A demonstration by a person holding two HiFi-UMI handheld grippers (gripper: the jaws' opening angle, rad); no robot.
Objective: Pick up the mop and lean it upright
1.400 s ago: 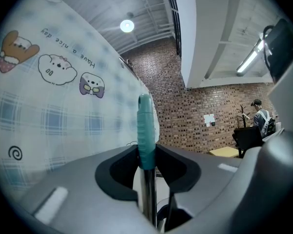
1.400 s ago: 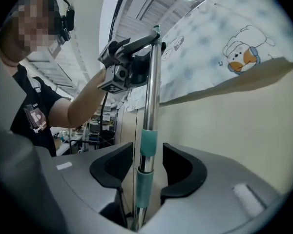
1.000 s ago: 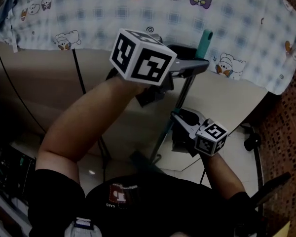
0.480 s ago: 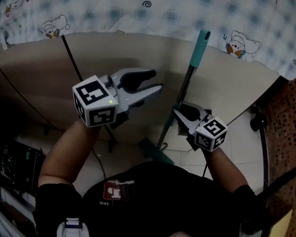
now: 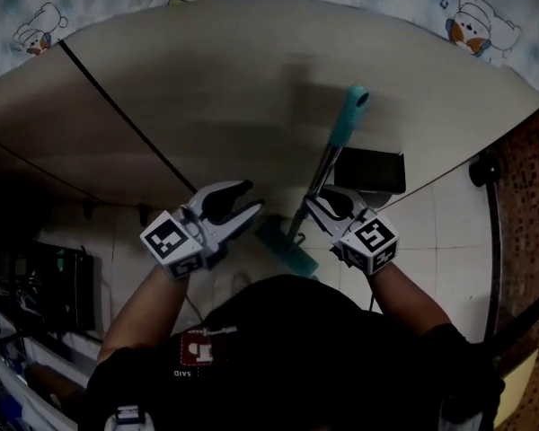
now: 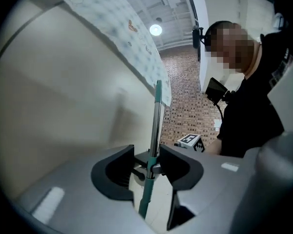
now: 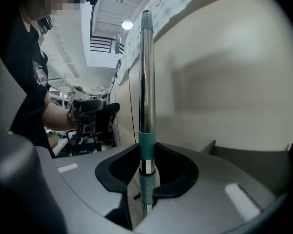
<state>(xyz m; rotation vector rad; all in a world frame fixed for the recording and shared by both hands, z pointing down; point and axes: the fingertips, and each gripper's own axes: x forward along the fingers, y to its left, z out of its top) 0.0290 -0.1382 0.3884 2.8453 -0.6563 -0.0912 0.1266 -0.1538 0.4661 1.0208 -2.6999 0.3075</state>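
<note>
Beige wall [image 5: 251,79] behind; mop [image 5: 341,124] handle near upright, top toward it, my right gripper [image 5: 317,206] clamped on the pole; left gripper [image 5: 240,201] just beside, jaws apart, just narrowed slightly, nothing between.

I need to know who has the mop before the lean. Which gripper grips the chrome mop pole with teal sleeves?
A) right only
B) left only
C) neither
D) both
A: the right gripper has its fingers clamped on the chrome mop pole with teal sleeves; the left gripper, fingers just eased slightly closer, stands open beside it, empty.
</note>
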